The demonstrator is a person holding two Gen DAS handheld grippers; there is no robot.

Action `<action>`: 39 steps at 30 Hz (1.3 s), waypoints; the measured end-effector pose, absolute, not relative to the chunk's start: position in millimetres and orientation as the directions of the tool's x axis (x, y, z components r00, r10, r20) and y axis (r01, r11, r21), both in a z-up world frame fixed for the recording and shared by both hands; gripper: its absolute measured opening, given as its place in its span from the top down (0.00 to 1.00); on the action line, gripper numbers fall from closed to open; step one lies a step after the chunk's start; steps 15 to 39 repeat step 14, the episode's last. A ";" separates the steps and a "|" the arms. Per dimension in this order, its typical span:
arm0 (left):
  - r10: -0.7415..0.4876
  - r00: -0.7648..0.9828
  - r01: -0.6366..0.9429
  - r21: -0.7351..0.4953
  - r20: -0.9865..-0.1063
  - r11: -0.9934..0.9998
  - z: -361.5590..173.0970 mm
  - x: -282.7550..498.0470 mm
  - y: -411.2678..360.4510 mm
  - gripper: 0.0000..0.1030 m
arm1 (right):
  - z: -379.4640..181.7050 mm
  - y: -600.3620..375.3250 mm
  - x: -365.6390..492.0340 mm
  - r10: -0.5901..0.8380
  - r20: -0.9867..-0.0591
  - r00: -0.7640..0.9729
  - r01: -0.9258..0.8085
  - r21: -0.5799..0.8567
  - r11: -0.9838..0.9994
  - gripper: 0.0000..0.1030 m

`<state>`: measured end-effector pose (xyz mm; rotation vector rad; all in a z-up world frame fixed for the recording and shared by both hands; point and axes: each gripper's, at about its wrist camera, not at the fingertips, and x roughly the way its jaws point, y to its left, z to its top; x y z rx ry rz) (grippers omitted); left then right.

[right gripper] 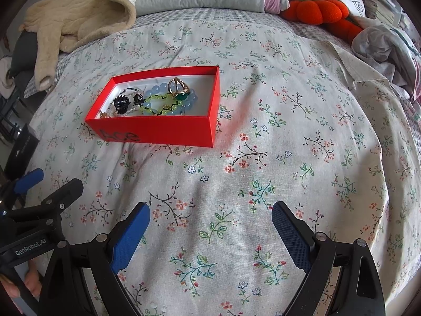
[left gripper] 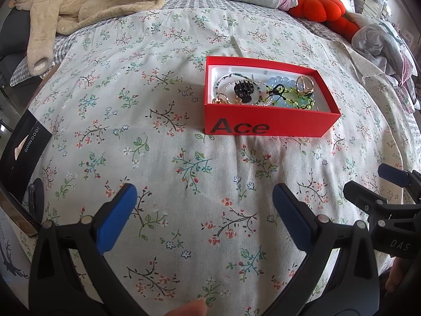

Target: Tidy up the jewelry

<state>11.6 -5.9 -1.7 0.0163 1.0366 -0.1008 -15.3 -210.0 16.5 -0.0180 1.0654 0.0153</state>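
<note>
A red "Ace" box (left gripper: 265, 125) lies on the floral bedspread, also in the right wrist view (right gripper: 155, 129). It holds jewelry: a black hair claw (left gripper: 243, 89), a green bead bracelet (right gripper: 158, 104), blue beads (right gripper: 155, 90), a gold ring (right gripper: 177, 85) and thin bead strings. My left gripper (left gripper: 205, 197) is open and empty, well short of the box. My right gripper (right gripper: 210, 214) is open and empty, to the right of and nearer than the box. Each gripper shows at the edge of the other's view.
A beige fleece garment (left gripper: 79, 2) lies at the back left. Pillows and an orange plush toy (right gripper: 323, 10) lie at the back, crumpled cloth (right gripper: 381, 44) at the right. A black box (left gripper: 23, 144) sits at the left bed edge.
</note>
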 end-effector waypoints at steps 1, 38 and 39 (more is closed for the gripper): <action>-0.078 0.503 0.091 -0.037 -0.861 0.995 -1.8 11.7 -5.6 0.01 | 16.6 -209.7 -15.3 0.004 -0.875 0.484 -0.022 -0.008 1.000 0.08; -0.089 0.506 0.106 -0.040 -0.858 0.994 -6.8 11.5 -4.5 0.01 | 12.7 -206.9 -15.9 -0.001 -0.878 0.479 -0.021 -0.013 1.000 0.08; -0.089 0.506 0.106 -0.040 -0.858 0.994 -6.8 11.5 -4.5 0.01 | 12.7 -206.9 -15.9 -0.001 -0.878 0.479 -0.021 -0.013 1.000 0.08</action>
